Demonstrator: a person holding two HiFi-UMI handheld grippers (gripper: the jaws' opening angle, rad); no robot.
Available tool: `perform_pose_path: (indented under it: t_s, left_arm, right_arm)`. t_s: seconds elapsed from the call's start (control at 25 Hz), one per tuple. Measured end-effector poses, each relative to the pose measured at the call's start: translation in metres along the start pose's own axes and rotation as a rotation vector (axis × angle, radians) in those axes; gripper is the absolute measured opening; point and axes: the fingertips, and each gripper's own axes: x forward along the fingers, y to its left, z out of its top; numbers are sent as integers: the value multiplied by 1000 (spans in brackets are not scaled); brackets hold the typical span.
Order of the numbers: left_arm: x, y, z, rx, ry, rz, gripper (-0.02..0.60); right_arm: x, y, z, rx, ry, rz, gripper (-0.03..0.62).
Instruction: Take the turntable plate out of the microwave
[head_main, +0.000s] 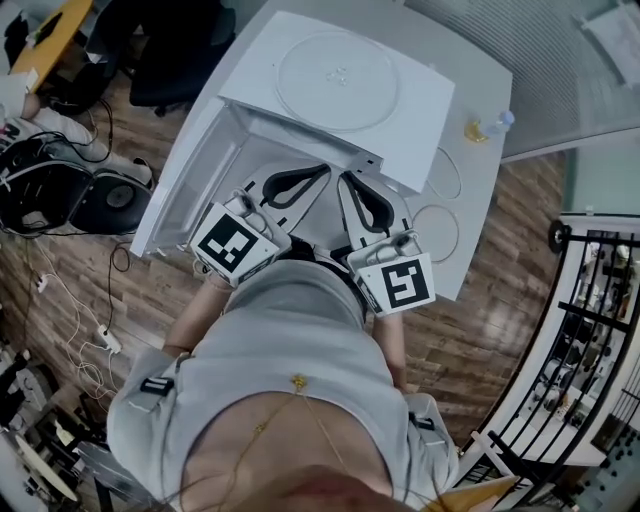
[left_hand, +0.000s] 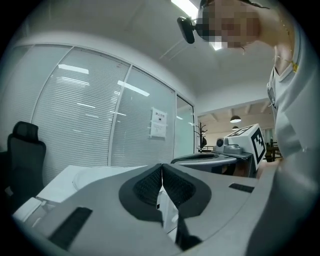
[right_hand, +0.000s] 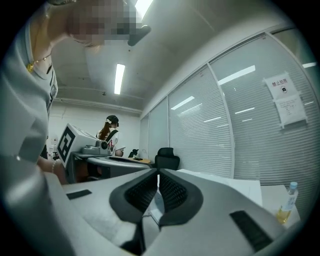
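The plate (head_main: 337, 80) lay flat on top of the microwave (head_main: 425, 125), clear of its cavity, so the task looked done. The left gripper (left_hand: 161, 170) and right gripper (right_hand: 158, 175) hung side by side before the opening, jaws together on nothing, with no load to carry.

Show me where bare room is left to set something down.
Bare: the table behind the microwave, and the microwave's top right of the turntable plate. Crowded: the table's right side, with cable loops and bottle, and the microwave's front, where left gripper and right gripper sit.
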Motion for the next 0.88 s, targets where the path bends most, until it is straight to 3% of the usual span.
perform_pose_path:
  t_s: [0.88]
  left_arm:
    - [3,3,-5,-19,30,-6,29]
  right_arm:
    - [2,-2,-5,-10,20,6,17]
